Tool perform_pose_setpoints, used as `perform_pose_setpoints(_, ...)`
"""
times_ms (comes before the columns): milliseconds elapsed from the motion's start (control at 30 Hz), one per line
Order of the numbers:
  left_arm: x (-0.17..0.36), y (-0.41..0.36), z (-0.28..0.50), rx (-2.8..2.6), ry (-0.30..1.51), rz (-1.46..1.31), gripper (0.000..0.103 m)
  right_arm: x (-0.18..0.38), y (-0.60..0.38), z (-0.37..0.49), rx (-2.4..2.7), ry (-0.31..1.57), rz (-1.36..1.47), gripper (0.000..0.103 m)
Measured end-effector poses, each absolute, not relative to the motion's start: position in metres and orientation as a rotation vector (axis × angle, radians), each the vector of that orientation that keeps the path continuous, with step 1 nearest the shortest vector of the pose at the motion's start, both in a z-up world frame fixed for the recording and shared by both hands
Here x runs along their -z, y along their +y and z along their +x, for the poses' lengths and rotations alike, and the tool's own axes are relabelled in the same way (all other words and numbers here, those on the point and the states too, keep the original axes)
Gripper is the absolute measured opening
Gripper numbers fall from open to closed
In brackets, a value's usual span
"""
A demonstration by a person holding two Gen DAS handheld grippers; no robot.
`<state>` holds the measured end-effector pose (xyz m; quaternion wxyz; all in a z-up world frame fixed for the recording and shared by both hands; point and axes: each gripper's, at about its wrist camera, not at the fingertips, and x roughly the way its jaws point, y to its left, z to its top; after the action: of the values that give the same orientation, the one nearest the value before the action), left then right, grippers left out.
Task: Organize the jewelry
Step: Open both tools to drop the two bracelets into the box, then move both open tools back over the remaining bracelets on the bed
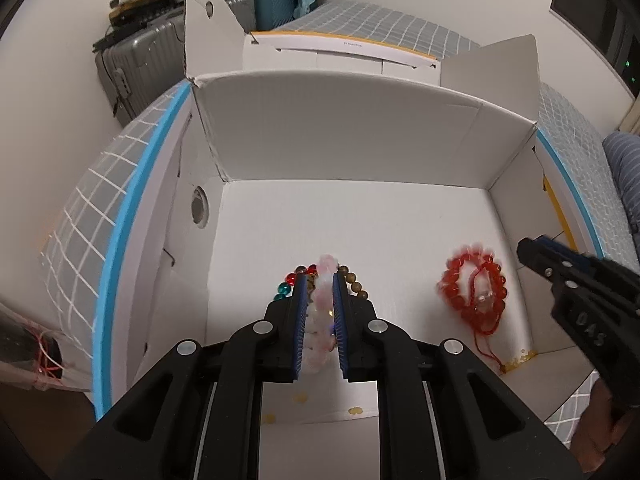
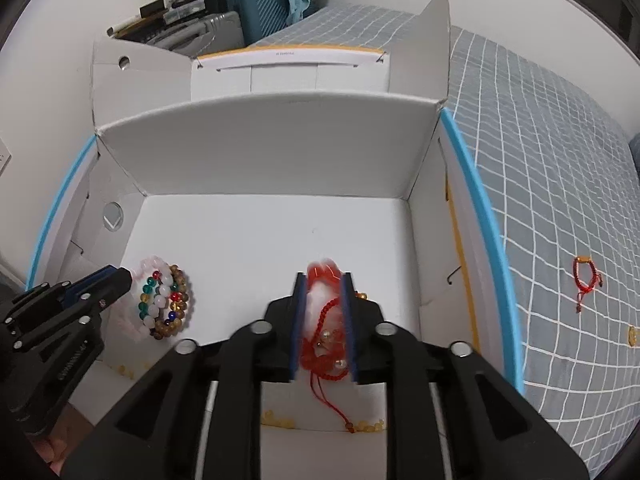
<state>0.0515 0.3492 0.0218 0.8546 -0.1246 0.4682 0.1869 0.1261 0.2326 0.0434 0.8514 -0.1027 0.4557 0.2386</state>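
My left hand-held gripper (image 1: 322, 304) stands low in the white cardboard box (image 1: 360, 144), its jaws slightly parted around a stack of bead bracelets (image 1: 320, 312) at lower centre of the left wrist frame; I cannot tell whether the pads still press on the beads. In the right wrist frame the right hand-held gripper (image 2: 324, 320) brackets a bundle of red bead bracelets (image 2: 326, 332) at lower centre, jaws likewise a little apart, grip unclear.

Risks, as I judge them: if I lift away while a red cord is snagged on a pad, the bundle will drag out of the box again. The left stack could topple and roll apart once the jaws let go. Loose amber beads (image 2: 276, 416) lie along the box's near edge, and a careless sweep would scatter them.

Count: one box, two grippers. The left stack looks like three or four bracelets: pink, multicoloured, brown. The red bundle is too blurred to count. One red cord bracelet (image 2: 586, 276) lies on the bed (image 2: 540, 160) at right, outside the box, with a small amber piece (image 2: 632, 336) below it.
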Motion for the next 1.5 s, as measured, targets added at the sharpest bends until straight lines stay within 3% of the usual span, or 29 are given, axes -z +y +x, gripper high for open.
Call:
perform_pose_setpoints(200, -0.040, 0.341, 0.041, -0.403, 0.925, -0.243, 0.056, -0.071, 0.211, 0.116, -0.491, 0.873, -0.202, 0.062)
perform_pose_setpoints(333, -0.053, 0.332, 0.038, -0.395, 0.891, -0.233, 0.071, -0.088, 0.190, 0.112, -0.471, 0.819, -0.194, 0.075)
perform_pose_setpoints(467, -0.065, 0.320, 0.039, -0.381, 0.858, -0.208, 0.080, -0.100, 0.170, 0.111, -0.427, 0.762, -0.194, 0.092)
perform_pose_setpoints(600, -0.076, 0.304, 0.041, -0.367, 0.826, -0.191, 0.093, -0.108, 0.147, 0.111, -0.402, 0.736, -0.164, 0.095)
perform_pose_setpoints(1133, -0.094, 0.203, 0.086, -0.216, 0.797, -0.115, 0.097, -0.123, 0.025, 0.122, -0.221, 0.702, -0.109, 0.095)
perform_pose_setpoints(1500, -0.072, 0.095, 0.154, -0.031, 0.845, -0.033, 0.097, -0.104, -0.104, 0.141, -0.006, 0.722, -0.056, 0.095)
